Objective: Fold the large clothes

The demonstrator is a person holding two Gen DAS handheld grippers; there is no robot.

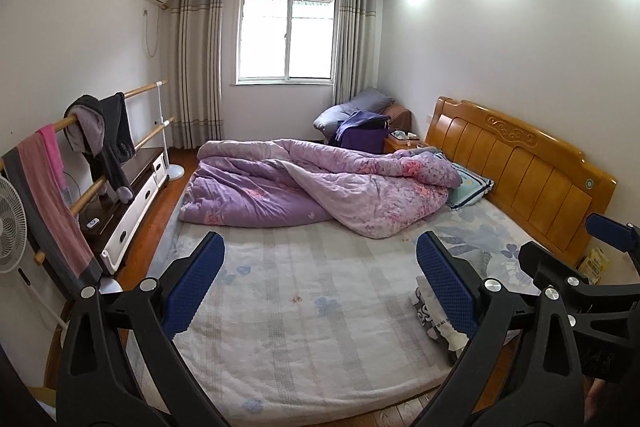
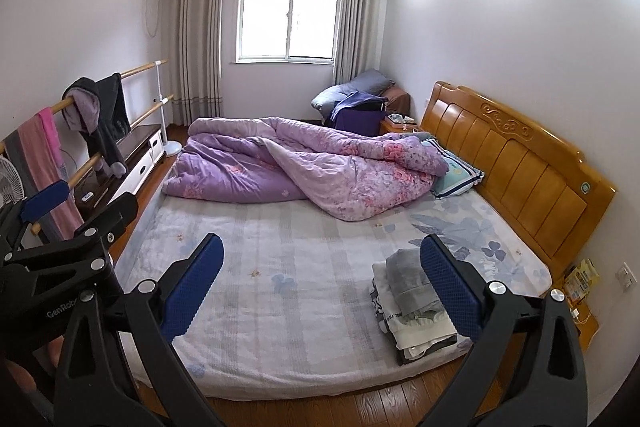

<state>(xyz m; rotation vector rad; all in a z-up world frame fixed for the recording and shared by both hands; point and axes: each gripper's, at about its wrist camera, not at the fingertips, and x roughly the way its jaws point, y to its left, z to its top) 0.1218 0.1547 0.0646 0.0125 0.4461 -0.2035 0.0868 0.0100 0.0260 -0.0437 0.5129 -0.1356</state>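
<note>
Blue-padded left hand-held gripper point(image 1: 320, 291) spread wide, holding nothing, lower centre over pale floral bed sheet point(image 1: 304, 323). Right hand-held gripper point(image 2: 322, 291) likewise spread wide and empty. Stack of folded grey and white clothes point(image 2: 412, 311) lies lower right on the bed near its edge. Crumpled purple floral quilt point(image 2: 304, 163) mid-frame. Dark and pink garments hang on wooden rail rack point(image 2: 136, 71), left.

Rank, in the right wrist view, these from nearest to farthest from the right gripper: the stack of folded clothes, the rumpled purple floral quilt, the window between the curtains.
1. Stack of folded clothes: on the bed's near right corner, just beside the right gripper.
2. Rumpled purple floral quilt: across the bed's far half.
3. Window: in the back wall, beyond the bed.
</note>
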